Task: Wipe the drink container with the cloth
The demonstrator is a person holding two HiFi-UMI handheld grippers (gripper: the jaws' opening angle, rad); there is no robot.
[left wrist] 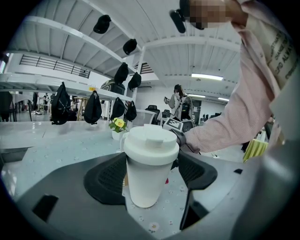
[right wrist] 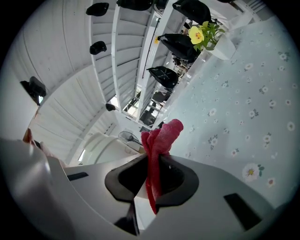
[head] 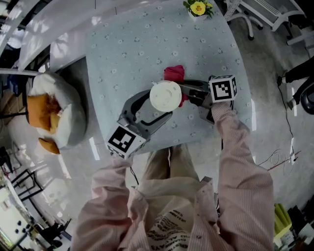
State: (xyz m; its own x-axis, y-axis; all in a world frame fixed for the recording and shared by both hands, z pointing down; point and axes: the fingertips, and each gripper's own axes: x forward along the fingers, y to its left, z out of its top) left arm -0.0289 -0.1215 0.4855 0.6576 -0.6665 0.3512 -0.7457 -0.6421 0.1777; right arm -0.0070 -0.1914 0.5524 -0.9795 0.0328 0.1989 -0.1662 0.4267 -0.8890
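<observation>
A white drink cup with a lid (head: 166,95) stands near the front of a table with a pale floral cover (head: 122,54). In the left gripper view the cup (left wrist: 147,168) sits between my two dark pads, which press on its sides. My left gripper (head: 159,104) (left wrist: 151,176) is shut on it. From the right, my right gripper (head: 183,95) (right wrist: 154,176) is shut on a red cloth (right wrist: 159,145). The cloth (head: 174,73) bunches up just behind and to the right of the cup, touching or nearly touching it.
A small white pot with a yellow flower (head: 197,7) (left wrist: 117,125) (right wrist: 206,30) stands at the table's far edge. A white beanbag with an orange cushion (head: 54,115) sits on the floor to the left. A person (left wrist: 178,101) stands far behind.
</observation>
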